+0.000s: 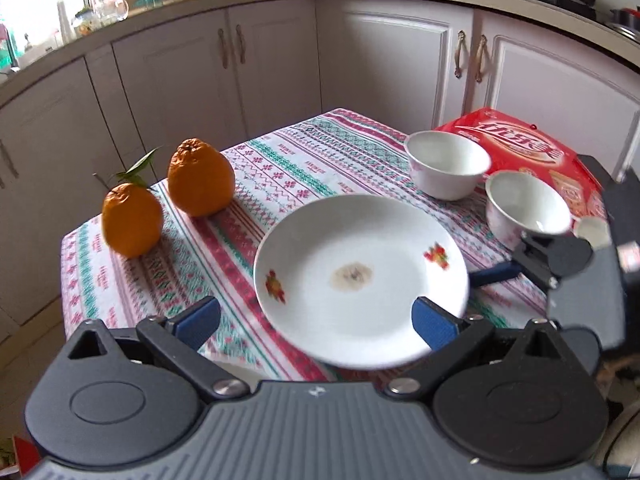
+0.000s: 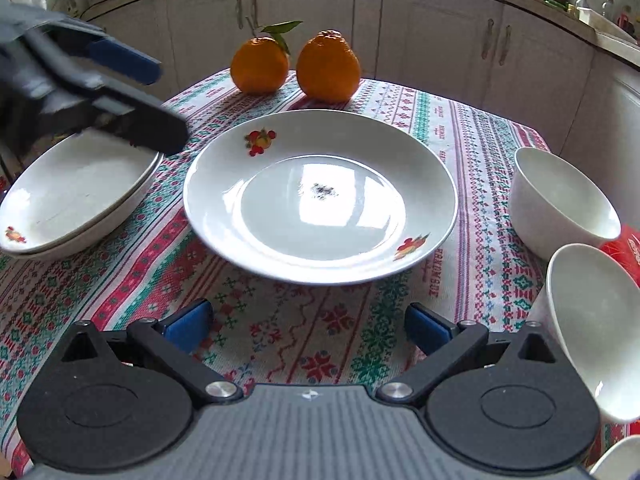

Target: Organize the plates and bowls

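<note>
In the right wrist view, the right hand-held gripper [image 2: 308,326] sits nearest, its blue-padded jaws spread wide over the patterned cloth [image 2: 280,344] and holding nothing. Just beyond it a white plate [image 2: 320,196] with fruit decals and a dark smudge at its centre lies on the counter. To the near left, two stacked plates [image 2: 76,196] rest on the cloth, with the left hand-held gripper [image 2: 160,100] hanging over their far rim. To the right stand two white bowls, a near one [image 2: 596,328] tilted at the frame edge and a farther one [image 2: 560,204] upright. Farthest back, two oranges [image 2: 296,66] stand side by side. In the left wrist view, the left hand-held gripper [image 1: 316,318] is also wide open and empty, the smudged plate [image 1: 360,276] lying past its fingers, and a red packet [image 1: 520,148] behind the bowls.
</note>
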`<action>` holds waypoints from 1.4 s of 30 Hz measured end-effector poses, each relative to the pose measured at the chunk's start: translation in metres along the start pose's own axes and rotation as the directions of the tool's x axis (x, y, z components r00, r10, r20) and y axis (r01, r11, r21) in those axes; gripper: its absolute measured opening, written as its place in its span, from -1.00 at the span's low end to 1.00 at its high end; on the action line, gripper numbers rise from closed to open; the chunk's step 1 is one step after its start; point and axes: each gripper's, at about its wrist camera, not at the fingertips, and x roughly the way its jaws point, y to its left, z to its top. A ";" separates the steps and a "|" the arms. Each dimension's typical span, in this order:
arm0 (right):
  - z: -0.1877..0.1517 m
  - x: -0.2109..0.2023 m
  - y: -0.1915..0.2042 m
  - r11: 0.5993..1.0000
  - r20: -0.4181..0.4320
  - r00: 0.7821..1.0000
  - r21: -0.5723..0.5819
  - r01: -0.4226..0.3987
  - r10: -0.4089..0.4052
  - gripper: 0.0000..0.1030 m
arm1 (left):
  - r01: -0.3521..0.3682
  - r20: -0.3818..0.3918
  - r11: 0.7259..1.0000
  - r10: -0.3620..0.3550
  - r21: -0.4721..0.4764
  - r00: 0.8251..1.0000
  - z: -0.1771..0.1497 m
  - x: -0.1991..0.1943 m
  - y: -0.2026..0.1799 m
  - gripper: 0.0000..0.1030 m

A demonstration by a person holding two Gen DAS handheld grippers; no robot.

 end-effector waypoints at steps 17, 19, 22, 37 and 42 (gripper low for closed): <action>0.010 0.009 -0.008 1.000 0.015 1.000 0.011 0.010 -0.010 1.00 | 0.199 -0.205 0.980 -0.193 0.009 0.960 0.051 0.098 0.037 0.72; 0.009 0.008 -0.007 1.000 0.022 1.000 0.011 0.010 -0.010 1.00 | 0.216 -0.242 0.976 -0.205 0.020 0.948 0.055 0.108 0.040 0.67; 0.007 0.007 -0.006 1.000 0.032 0.999 0.007 0.009 -0.009 1.00 | 0.223 -0.286 0.974 -0.206 0.029 0.936 0.058 0.120 0.042 0.62; 0.010 0.007 -0.006 1.000 0.055 0.998 -0.006 -0.009 0.009 0.80 | 0.266 -0.334 0.964 -0.245 0.016 0.910 0.060 0.137 0.043 0.16; 0.010 0.007 -0.006 1.000 0.056 0.998 -0.012 -0.013 0.014 0.78 | 0.265 -0.335 0.964 -0.245 0.015 0.910 0.061 0.139 0.043 0.15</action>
